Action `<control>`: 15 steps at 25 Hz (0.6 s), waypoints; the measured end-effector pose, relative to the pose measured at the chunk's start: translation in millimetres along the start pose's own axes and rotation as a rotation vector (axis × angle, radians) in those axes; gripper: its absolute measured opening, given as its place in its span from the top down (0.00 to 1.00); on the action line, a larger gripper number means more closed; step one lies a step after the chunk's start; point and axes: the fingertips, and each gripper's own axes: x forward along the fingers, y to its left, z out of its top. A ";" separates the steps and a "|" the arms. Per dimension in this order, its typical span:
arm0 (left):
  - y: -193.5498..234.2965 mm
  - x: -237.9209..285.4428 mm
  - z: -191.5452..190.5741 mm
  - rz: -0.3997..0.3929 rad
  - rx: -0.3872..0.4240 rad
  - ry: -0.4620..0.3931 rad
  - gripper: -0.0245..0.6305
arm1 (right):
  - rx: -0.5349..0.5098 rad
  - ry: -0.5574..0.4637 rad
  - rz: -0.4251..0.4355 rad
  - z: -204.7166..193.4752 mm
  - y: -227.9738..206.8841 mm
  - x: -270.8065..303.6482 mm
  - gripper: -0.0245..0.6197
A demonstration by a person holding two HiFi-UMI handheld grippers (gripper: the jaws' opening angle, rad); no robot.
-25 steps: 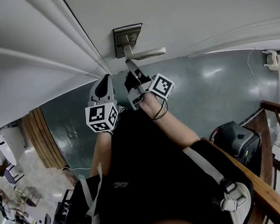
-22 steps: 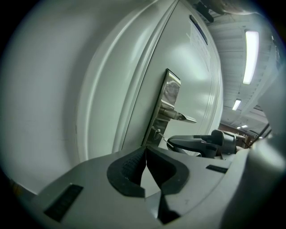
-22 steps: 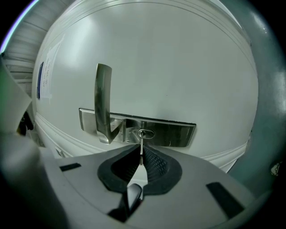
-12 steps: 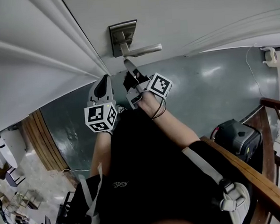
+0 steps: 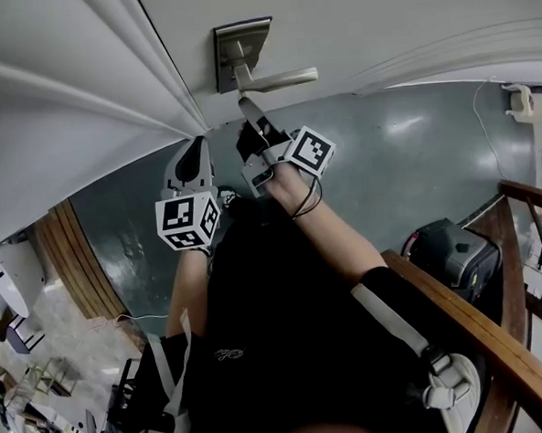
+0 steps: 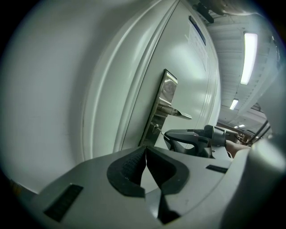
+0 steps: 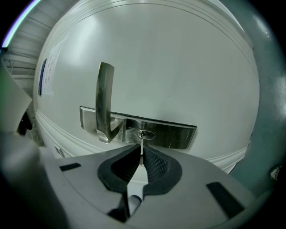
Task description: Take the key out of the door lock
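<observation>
A brushed-metal lock plate [image 5: 239, 48] with a lever handle [image 5: 279, 77] is set in the white door [image 5: 350, 18]. My right gripper [image 5: 248, 105] points up at the plate just below the lever. In the right gripper view the thin key [image 7: 141, 144] runs from the keyhole [image 7: 144, 133] straight down into my right gripper [image 7: 141, 155], whose pads are shut on it. My left gripper [image 5: 197, 153] hangs lower left by the door frame, apart from the lock. Its jaws [image 6: 145, 156] are shut with nothing between them. From there the lock plate [image 6: 163, 105] and right gripper [image 6: 190, 137] show ahead.
The door frame's mouldings [image 5: 107, 75] run down the left. A dark green floor [image 5: 414, 166] lies below. At the right are a wooden railing [image 5: 498, 334] and a black box [image 5: 452, 255]. The person's dark clothing [image 5: 287, 329] fills the lower middle.
The head view has shifted a little, so the lock sits higher in the picture. Both grippers keep their places relative to the lock, and the right stays shut on the key.
</observation>
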 end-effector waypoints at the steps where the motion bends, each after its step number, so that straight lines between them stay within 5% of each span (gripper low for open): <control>1: 0.7 -2.7 -0.8 0.008 -0.003 -0.001 0.93 | 0.001 0.003 0.008 -0.7 2.1 -0.2 0.91; 15: -16.6 -28.8 -8.6 0.105 -0.033 -0.020 0.93 | -0.001 0.060 0.022 -4.8 7.6 -15.6 0.91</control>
